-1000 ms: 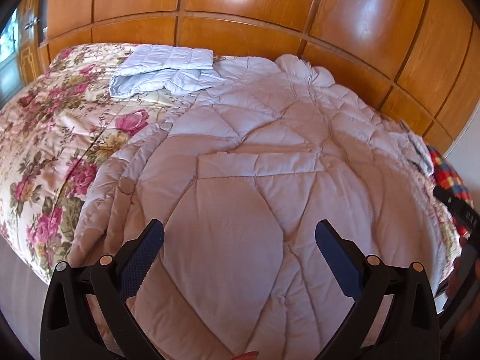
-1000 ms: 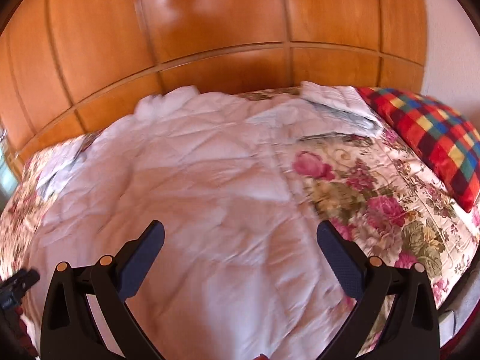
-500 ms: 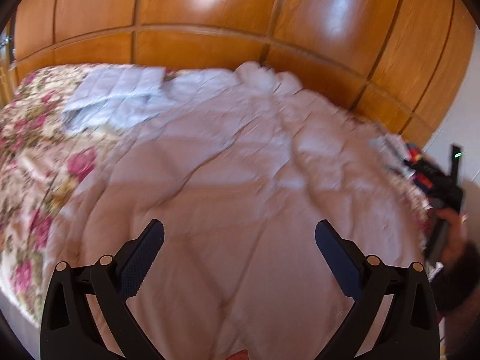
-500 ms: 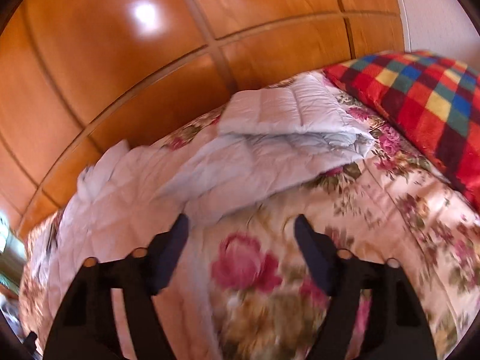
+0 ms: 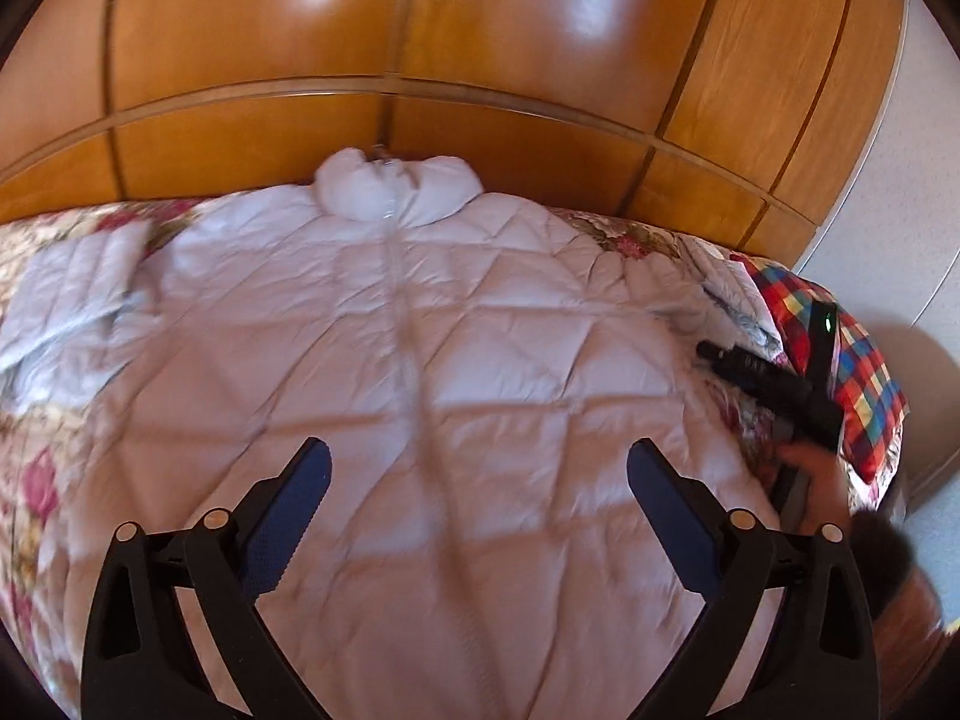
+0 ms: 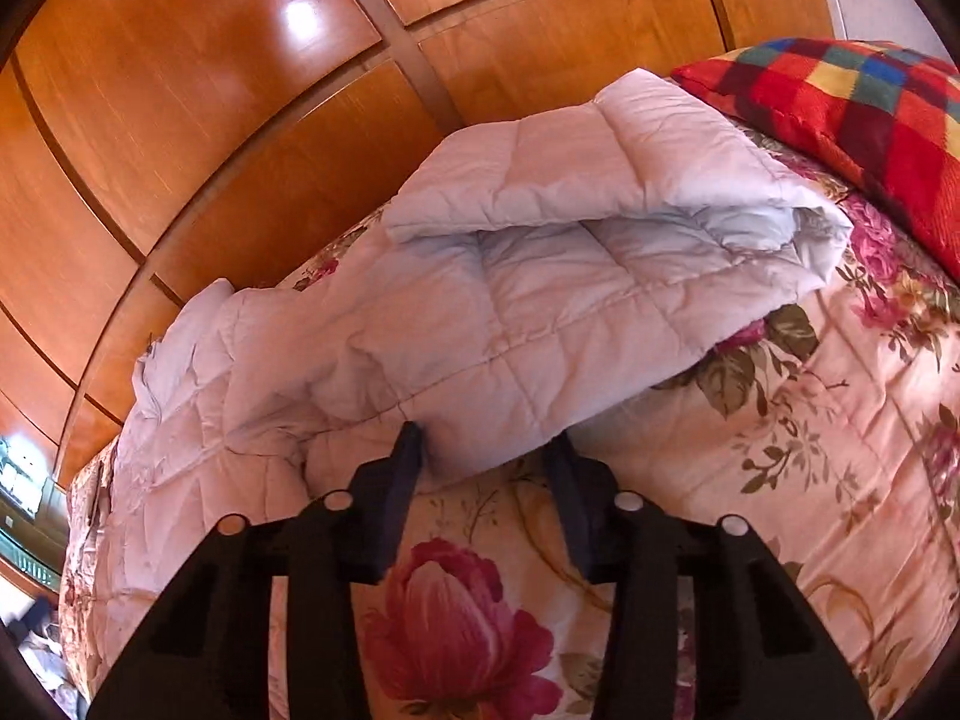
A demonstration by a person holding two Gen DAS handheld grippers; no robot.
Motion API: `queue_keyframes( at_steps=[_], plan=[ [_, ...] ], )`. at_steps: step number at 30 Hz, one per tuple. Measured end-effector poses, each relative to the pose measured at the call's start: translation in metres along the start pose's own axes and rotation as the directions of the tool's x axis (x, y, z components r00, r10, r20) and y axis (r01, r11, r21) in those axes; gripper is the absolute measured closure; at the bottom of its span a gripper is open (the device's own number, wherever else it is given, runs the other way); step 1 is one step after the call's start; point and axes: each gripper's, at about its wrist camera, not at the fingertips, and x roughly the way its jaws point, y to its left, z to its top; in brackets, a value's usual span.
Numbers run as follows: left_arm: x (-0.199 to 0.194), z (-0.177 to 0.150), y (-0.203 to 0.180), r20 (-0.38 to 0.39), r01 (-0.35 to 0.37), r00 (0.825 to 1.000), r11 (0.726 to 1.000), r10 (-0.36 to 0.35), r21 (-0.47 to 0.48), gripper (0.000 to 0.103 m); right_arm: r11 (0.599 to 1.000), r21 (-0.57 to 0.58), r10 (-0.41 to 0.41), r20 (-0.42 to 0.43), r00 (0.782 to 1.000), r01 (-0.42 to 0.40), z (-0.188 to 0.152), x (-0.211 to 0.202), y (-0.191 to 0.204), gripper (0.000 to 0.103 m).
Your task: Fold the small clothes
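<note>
On the floral bedspread (image 6: 810, 420), the right gripper (image 6: 483, 456), narrowed since a moment ago, is straddling the pale quilted puffer jacket's (image 5: 420, 330) sleeve (image 6: 540, 324), not yet pinching; the left gripper (image 5: 477, 474) is hovering wide open.

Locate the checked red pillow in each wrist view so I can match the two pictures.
Left wrist view: the checked pillow lies at the right edge, beyond the white quilted jacket, partly behind the right gripper.
Right wrist view: the checked pillow fills the upper right corner, just past the jacket's folded sleeve.
Shared landmark: the wooden panelled wall behind the bed.
</note>
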Motion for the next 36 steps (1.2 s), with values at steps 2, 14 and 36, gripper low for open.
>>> queue_keyframes(
  at_steps=[2,14,36],
  plan=[
    [0.014,0.02,-0.015,0.019,0.006,1.0,0.999,-0.007,0.033,0.006,1.0,-0.004,-0.002,0.006,1.0,0.002,-0.002,0.0,0.0,0.065],
    [0.156,0.12,-0.092,-0.182,0.367,0.907,0.925,-0.38,-0.104,0.032,1.0,0.004,0.005,0.02,1.0,-0.005,-0.008,0.004,-0.003,0.063],
    [0.262,0.137,-0.173,-0.306,0.447,0.809,0.863,-0.502,-0.234,0.099,1.0,-0.009,-0.016,0.043,0.999,0.016,-0.018,0.007,0.006,0.063]
  ],
)
